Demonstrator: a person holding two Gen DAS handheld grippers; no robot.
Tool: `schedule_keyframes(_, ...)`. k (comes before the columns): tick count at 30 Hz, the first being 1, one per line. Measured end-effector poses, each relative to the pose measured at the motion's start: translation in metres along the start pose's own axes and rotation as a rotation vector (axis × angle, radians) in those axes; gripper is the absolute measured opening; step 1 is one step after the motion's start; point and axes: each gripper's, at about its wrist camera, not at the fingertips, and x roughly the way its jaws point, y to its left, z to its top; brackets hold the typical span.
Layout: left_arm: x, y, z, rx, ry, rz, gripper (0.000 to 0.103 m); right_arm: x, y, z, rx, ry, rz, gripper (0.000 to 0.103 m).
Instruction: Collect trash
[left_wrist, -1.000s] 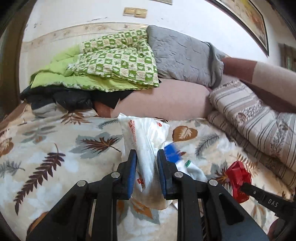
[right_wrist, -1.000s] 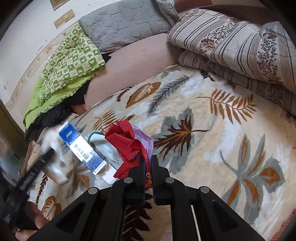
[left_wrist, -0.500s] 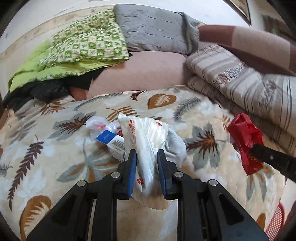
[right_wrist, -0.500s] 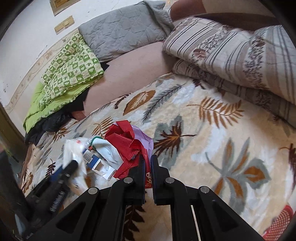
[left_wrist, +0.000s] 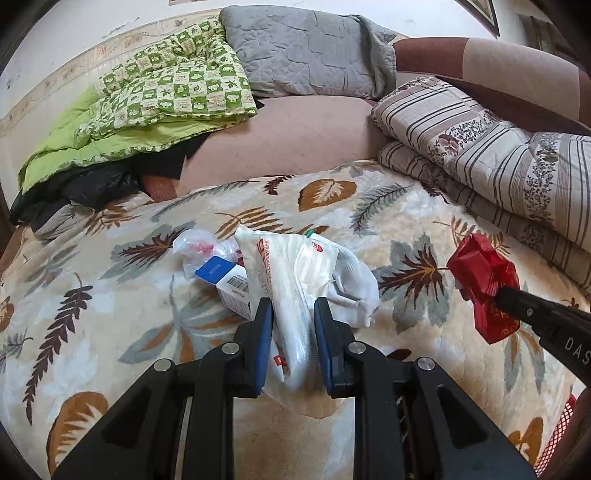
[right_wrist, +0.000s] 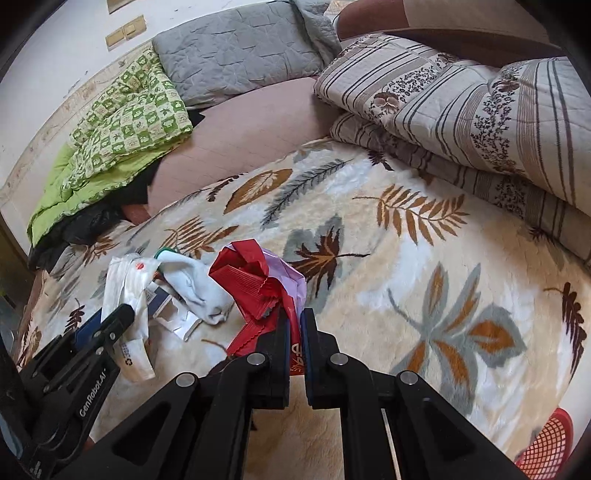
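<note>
Both hand-held grippers are already loaded. The left hand-held gripper (left_wrist: 291, 325) has its jaws clamped on a white plastic bag (left_wrist: 295, 269), which stands up between the pads with its long axis running away from the camera and its loose bottom hanging below the jaws. The right hand-held gripper (right_wrist: 294, 332) is closed tight on a crumpled red wrapper (right_wrist: 255, 284), with a bit of lilac paper tucked behind it.

The rest of the trash lies on the bed (right_wrist: 424, 258), on the leaf-patterned blanket: a blue and white box (left_wrist: 229, 284), a small clear bag (left_wrist: 195, 245) and a white sock-like rag (left_wrist: 351, 284), all bunched together just beyond the left jaws and to the left of the red wrapper. So that heap is nearer the left hand than the right.

What the next move probably turns on is the red mesh basket (right_wrist: 546, 443). It shows only at the lower right edge of both views, beside the bed, behind and to the right of the grippers. The right hand is the nearer one to it, so its wrapper looks likely to go in first.
</note>
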Motion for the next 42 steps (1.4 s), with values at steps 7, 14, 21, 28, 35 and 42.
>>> schedule_keyframes(7,-0.0001,-0.0032,-0.0022,0.017,0.0,0.0,0.022,-0.0014,0.0021,0.0008,-0.018,-0.001,-0.001,0.006)
schedule_keyframes(14,-0.0003,-0.0028,-0.0021,0.018,0.001,-0.001,0.022,-0.0022,0.0061,-0.0016,-0.046,-0.001,-0.019,0.006)
schedule_keyframes(21,-0.0004,-0.0029,-0.0024,0.018,0.002,-0.003,0.022,0.0011,0.0072,-0.002,-0.059,0.009,-0.024,0.006)
schedule_keyframes(28,-0.0001,-0.0021,-0.0017,0.016,0.003,-0.004,0.022,0.0022,0.0086,-0.0018,-0.066,0.01,-0.025,0.006)
schedule_keyframes(35,-0.0004,-0.0026,-0.0031,0.013,0.007,-0.009,0.022,0.0022,0.0088,-0.0015,-0.065,0.01,-0.025,0.006)
schedule_keyframes(42,-0.0007,-0.0036,-0.004,0.012,0.008,-0.01,0.022,0.0024,0.009,-0.0019,-0.067,0.011,-0.023,0.006)
